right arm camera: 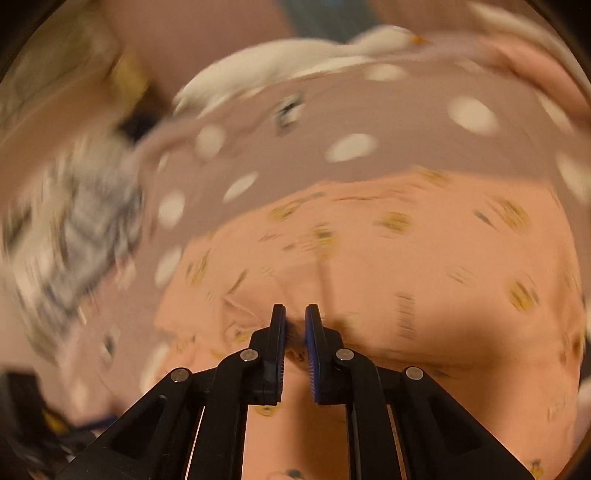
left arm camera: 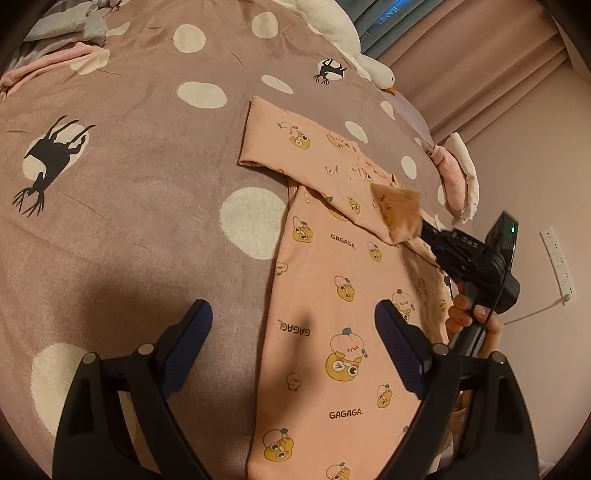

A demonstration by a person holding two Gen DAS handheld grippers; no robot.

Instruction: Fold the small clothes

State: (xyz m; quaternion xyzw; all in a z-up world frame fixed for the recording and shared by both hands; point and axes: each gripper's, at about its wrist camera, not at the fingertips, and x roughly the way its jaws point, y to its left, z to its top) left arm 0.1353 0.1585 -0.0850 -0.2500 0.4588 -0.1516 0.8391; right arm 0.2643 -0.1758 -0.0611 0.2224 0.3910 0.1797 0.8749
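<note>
A pink child's garment (left arm camera: 343,295) printed with yellow cartoon figures lies flat on the mauve spotted bedspread (left arm camera: 147,184), one sleeve folded across its upper part. My left gripper (left arm camera: 293,314) hovers open over the garment's left edge, nothing between its fingers. My right gripper (left arm camera: 421,229), held by a hand at the right, is shut on a raised fold of the garment near its right side. In the right wrist view, which is blurred, the right gripper (right arm camera: 295,314) has its jaws close together with the pink cloth (right arm camera: 406,258) pinched between them.
Grey and pink clothes (left arm camera: 66,33) lie at the far left of the bed. A white goose plush (left arm camera: 351,40) rests along the far edge. Pink and white cloth (left arm camera: 458,173) hangs at the bed's right edge. A crumpled grey patterned cloth (right arm camera: 81,229) lies at left.
</note>
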